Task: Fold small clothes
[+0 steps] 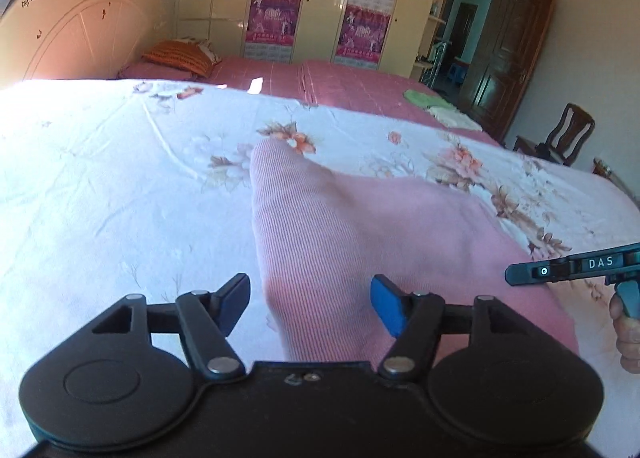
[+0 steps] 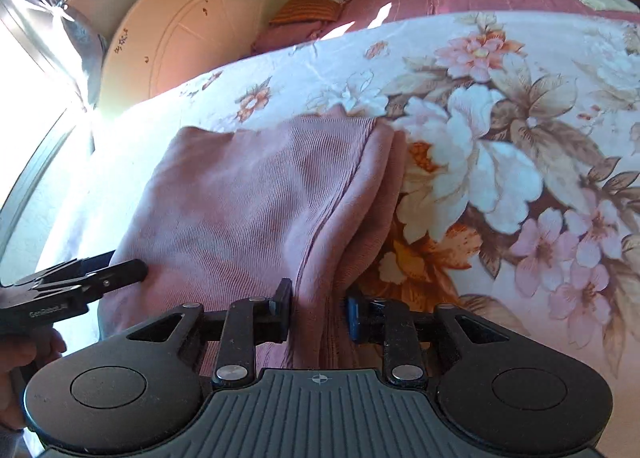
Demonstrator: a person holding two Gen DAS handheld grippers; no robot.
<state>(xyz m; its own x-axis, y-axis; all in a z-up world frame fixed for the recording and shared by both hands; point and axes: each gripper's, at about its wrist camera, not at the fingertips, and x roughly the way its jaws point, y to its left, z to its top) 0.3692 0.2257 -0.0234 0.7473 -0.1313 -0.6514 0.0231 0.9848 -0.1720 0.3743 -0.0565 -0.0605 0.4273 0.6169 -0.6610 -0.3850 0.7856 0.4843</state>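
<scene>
A pink ribbed garment point(image 1: 360, 242) lies folded on a white floral bedsheet point(image 1: 120, 185). My left gripper point(image 1: 310, 304) is open, its fingers wide apart either side of the garment's near left edge, not closed on it. In the right wrist view the same garment point(image 2: 248, 201) shows stacked folds along its right edge. My right gripper point(image 2: 318, 314) is partly open, its pads either side of a raised ridge of the cloth with a gap showing. The left gripper point(image 2: 120, 272) shows at the left edge, and the right gripper point(image 1: 520, 272) at the right of the left wrist view.
The floral sheet point(image 2: 500, 137) covers the near bed. Behind it are a pink bedspread point(image 1: 340, 85), an orange pillow point(image 1: 180, 53), green and pale folded cloths point(image 1: 424, 97), a cream headboard point(image 1: 80, 21), wardrobes, a dark door and a wooden chair point(image 1: 560, 133).
</scene>
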